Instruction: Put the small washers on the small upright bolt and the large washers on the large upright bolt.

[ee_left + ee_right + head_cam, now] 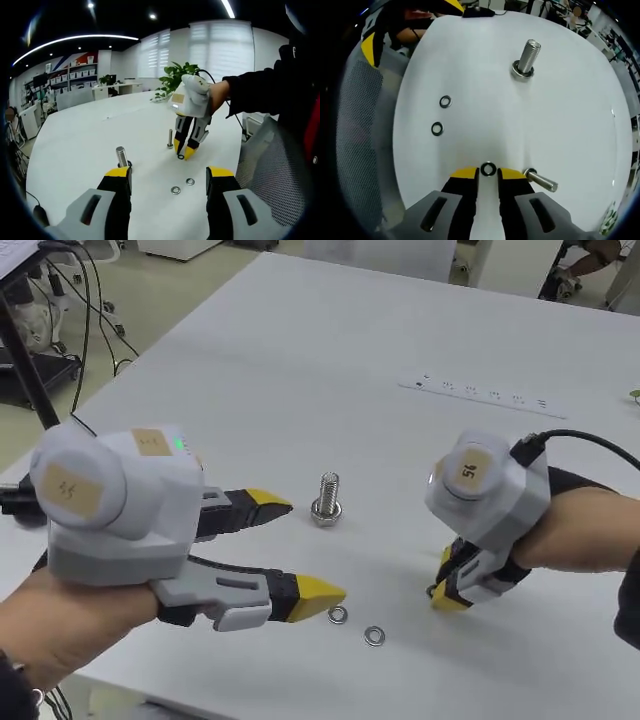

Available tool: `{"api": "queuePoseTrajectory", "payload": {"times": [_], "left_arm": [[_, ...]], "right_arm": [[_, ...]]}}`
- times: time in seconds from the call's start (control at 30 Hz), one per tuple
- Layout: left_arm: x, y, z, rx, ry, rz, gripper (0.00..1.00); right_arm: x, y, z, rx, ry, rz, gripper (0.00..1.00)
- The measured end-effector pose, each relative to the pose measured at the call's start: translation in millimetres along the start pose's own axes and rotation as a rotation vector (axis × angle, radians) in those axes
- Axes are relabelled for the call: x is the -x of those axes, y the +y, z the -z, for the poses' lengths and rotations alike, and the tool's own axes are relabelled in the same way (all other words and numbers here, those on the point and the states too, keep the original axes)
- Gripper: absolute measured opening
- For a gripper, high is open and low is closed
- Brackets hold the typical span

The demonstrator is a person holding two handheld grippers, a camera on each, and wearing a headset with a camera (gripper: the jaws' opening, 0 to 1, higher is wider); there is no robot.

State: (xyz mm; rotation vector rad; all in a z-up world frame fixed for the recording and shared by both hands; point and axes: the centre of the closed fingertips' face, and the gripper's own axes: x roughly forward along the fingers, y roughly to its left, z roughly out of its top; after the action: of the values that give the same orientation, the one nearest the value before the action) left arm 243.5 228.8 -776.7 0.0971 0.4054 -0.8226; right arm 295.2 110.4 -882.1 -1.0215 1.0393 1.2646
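Observation:
My right gripper (488, 175) is shut on a small dark washer (488, 169) held at its yellow tips, just above the white table. The small upright bolt (541, 180) stands close to the right of those tips. In the left gripper view the same gripper (186, 152) hangs tips-down beside the small bolt (170, 138), the washer (181, 156) at its tips. The large threaded bolt (326, 500) stands upright mid-table. Two small washers (338, 615) (374, 636) lie flat near the front. My left gripper (300, 552) is open and holds nothing, its lower tip close to the nearer washer.
A white power strip (485, 395) lies at the back right of the table (300, 360). A person's dark sleeve (260, 95) reaches in behind the right gripper. Cables and a stand (40, 350) sit on the floor at the left.

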Motion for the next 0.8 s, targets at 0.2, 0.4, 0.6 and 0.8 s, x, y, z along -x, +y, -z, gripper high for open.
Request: {"api": "queuePoseTrajectory", "payload": {"times": [0.2, 0.4, 0.6, 0.8], "left_arm": [[-0.6, -1.1, 0.1, 0.001, 0.001, 0.002, 0.59], [-0.2, -0.2, 0.2, 0.004, 0.001, 0.001, 0.59], [0.0, 0.4, 0.0, 0.003, 0.003, 0.0, 0.59], [-0.1, 0.9, -0.6, 0.002, 0.003, 0.0, 0.59]], "right_arm": [[0.4, 2.6, -0.6, 0.024, 0.013, 0.008, 0.15], [0.9, 1.4, -1.1, 0.021, 0.018, 0.008, 0.15], [1.5, 1.1, -1.5, 0.026, 0.019, 0.007, 0.14], [1.9, -1.1, -0.2, 0.023, 0.021, 0.009, 0.13]]}}
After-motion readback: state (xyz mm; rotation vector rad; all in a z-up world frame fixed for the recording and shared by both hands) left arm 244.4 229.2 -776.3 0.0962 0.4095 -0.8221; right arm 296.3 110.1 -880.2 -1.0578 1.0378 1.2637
